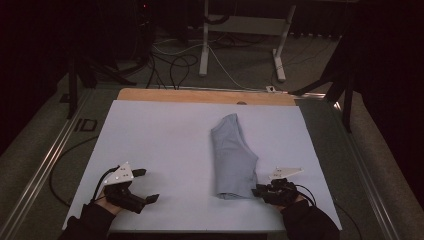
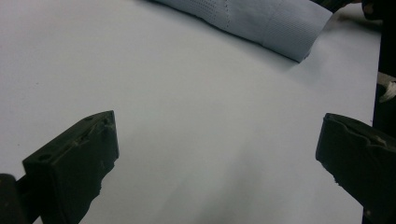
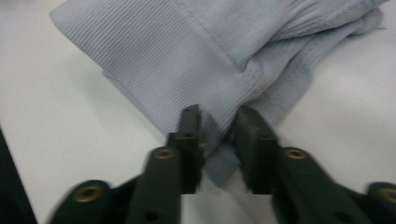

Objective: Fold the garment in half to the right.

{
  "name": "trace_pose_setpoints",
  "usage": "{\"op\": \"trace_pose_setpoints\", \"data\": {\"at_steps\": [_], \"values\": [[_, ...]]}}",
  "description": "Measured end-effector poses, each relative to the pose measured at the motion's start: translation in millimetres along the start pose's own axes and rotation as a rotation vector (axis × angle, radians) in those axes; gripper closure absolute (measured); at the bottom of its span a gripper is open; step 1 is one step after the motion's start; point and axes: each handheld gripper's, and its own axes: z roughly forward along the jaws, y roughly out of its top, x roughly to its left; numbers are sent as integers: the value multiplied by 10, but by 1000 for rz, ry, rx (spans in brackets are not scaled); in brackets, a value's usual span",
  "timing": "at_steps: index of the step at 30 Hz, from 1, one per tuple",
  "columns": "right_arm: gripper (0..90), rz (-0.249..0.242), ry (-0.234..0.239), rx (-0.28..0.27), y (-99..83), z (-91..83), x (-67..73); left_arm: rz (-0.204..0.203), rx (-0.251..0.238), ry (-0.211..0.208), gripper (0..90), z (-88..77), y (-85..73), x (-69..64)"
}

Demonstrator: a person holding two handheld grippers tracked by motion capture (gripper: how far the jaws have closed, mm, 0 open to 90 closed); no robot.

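Observation:
A light blue folded garment (image 1: 232, 155) lies on the white sheet (image 1: 160, 135), right of the middle, its long side running away from me. My right gripper (image 1: 256, 190) is at the garment's near right corner. In the right gripper view its jaws (image 3: 217, 123) stand close together with the ribbed edge of the garment (image 3: 187, 51) pinched between them. My left gripper (image 1: 148, 185) rests at the sheet's near left, open, well apart from the cloth. In the left gripper view, bare sheet lies between its wide-apart jaws (image 2: 217, 140), and the garment's end (image 2: 261, 18) is farther off.
A strip of wooden tabletop (image 1: 200, 95) shows beyond the sheet's far edge. Metal rails (image 1: 45, 160) run along both sides of the table. On the floor behind are white desk legs (image 1: 204, 45) and loose cables (image 1: 175, 65).

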Motion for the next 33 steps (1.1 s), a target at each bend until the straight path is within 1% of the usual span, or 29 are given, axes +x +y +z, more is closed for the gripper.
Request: {"op": "trace_pose_setpoints", "data": {"at_steps": [1,2,3,4,6,8,9,11,13,16,20,21,23,24,25,26,28,33], "values": [[807,-10,-3,-2,8,-11,16,0,-1,-2,7,1,0,0],[847,-22,-17,-2,18,-25,33,0,-1,-2,7,1,0,0],[860,-24,-21,-12,29,-42,41,-4,-6,-3,7,-1,2,0],[864,-23,-20,-22,39,-67,48,-4,-6,-3,7,-1,2,0],[868,-38,-41,-35,57,-124,53,2,-11,-2,7,-10,9,-7],[868,-33,-49,-56,64,-191,38,0,-17,-4,7,-14,11,-2],[868,-23,-56,-64,65,-219,28,-3,-19,-3,7,-15,11,1],[869,-16,-68,-67,56,-267,6,-4,-18,-3,7,-15,8,2],[869,-11,-76,-66,49,-280,-1,-4,-17,-3,7,-14,7,3],[870,9,-86,-40,-10,-271,-43,-7,-17,-1,7,-17,4,6],[870,7,-88,-22,-46,-247,-51,-2,-10,-1,7,-15,5,4],[870,21,-96,1,-87,-241,-78,-3,-9,0,8,-15,3,7],[870,26,-102,4,-99,-248,-88,2,-3,3,7,-11,-1,5],[870,32,-109,8,-109,-252,-97,2,-2,2,7,-10,-2,7],[870,30,-132,21,-119,-247,-110,0,-4,2,8,-11,-3,12],[869,36,-134,36,-138,-229,-132,-3,-8,0,7,-14,-5,15],[868,24,-141,54,-144,-195,-125,-2,-6,1,7,-14,-7,16],[863,20,-139,56,-144,-188,-129,-7,-10,4,7,-21,-18,27]]}}
